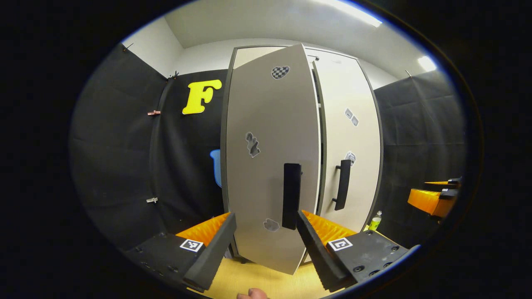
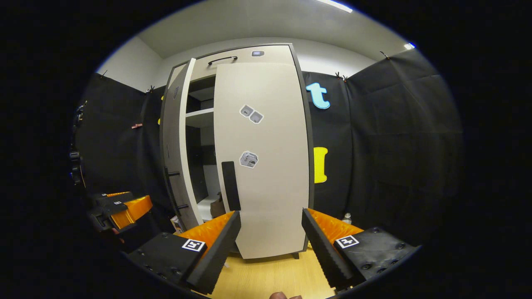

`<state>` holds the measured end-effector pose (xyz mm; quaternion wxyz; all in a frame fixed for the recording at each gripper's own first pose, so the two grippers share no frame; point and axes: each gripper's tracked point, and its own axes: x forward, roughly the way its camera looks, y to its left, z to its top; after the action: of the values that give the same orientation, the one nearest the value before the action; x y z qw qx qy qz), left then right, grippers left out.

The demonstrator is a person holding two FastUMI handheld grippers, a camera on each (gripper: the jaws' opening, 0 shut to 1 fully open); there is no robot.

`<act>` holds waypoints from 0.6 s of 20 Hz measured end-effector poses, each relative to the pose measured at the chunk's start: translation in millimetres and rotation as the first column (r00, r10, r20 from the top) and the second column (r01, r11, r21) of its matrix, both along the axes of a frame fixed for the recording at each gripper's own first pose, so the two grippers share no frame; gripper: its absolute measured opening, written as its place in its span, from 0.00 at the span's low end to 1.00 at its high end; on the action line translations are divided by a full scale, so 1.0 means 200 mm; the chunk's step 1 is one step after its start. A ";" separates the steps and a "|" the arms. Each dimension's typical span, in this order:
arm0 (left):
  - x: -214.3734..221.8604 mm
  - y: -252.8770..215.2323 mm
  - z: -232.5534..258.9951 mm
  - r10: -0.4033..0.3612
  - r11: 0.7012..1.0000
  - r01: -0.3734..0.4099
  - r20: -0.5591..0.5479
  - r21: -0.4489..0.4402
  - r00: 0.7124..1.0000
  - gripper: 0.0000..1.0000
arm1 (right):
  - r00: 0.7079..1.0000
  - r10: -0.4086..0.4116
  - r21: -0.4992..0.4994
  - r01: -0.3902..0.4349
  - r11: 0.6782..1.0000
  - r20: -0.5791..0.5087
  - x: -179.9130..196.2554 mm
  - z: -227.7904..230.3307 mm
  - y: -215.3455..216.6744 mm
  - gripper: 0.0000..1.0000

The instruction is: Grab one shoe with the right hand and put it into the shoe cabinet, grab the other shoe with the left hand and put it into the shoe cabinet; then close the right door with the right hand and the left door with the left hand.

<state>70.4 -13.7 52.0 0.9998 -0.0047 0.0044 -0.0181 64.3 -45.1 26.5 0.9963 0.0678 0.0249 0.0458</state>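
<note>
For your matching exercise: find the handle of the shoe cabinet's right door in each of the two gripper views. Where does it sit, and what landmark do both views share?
Left gripper view: the right door's handle is right of centre, beyond the half-open left door.
Right gripper view: the same handle is just left of centre, on the right door.
Shared landmark: the small bottle on the floor beside the cabinet.

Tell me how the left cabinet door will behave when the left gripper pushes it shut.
The left door looks like a flat rigid panel, so it should swing without flexing. It stands ajar while the right door looks closed, so a light push probably suffices. Its smooth face may let fingers slip; the handle offers firmer contact.
</note>
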 end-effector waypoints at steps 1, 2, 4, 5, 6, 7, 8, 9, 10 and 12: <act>0.00 0.00 0.00 -0.005 1.000 0.005 0.003 -0.004 1.000 0.94 | 1.000 0.001 -0.002 -0.001 1.000 0.002 0.00 0.01 0.02 0.98; -0.01 -0.01 0.01 -0.011 1.000 0.011 0.004 -0.006 1.000 0.92 | 1.000 0.002 -0.005 -0.002 1.000 0.003 -0.01 0.01 0.04 0.98; -0.04 -0.01 0.01 -0.018 1.000 0.018 0.004 -0.001 1.000 0.93 | 1.000 0.001 -0.012 -0.001 1.000 0.007 -0.03 0.01 0.07 0.98; -0.06 -0.02 0.01 -0.021 1.000 0.021 0.004 0.003 1.000 0.93 | 1.000 -0.001 -0.014 0.001 1.000 0.008 -0.03 0.01 0.09 0.98; -0.08 -0.02 0.01 -0.026 1.000 0.026 0.004 0.004 1.000 0.92 | 1.000 -0.002 -0.014 0.002 1.000 0.005 -0.04 0.01 0.11 0.98; -0.08 -0.02 0.01 -0.030 1.000 0.030 0.003 0.005 1.000 0.92 | 1.000 -0.003 -0.014 0.003 1.000 0.004 -0.05 0.00 0.12 0.98; -0.09 -0.03 0.01 -0.034 0.999 0.034 0.003 0.005 0.999 0.92 | 1.000 0.000 -0.013 0.000 1.000 0.003 -0.06 0.00 0.14 0.98; -0.10 -0.04 0.01 -0.039 0.999 0.039 0.002 0.005 0.999 0.93 | 1.000 -0.001 -0.013 0.001 1.000 0.002 -0.07 0.00 0.14 0.98; -0.10 -0.05 0.00 -0.044 0.999 0.044 0.002 0.005 0.999 0.93 | 1.000 0.001 -0.013 -0.001 1.000 0.001 -0.07 0.00 0.15 0.98; -0.12 -0.06 0.02 -0.051 0.999 0.051 0.003 0.007 0.999 0.93 | 1.000 0.000 -0.015 0.000 1.000 -0.001 -0.09 -0.01 0.15 0.98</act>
<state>46.7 -25.8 55.3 0.9990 -0.0009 0.0029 -0.0437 46.6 -14.9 25.4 0.9968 0.0605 0.0258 0.0454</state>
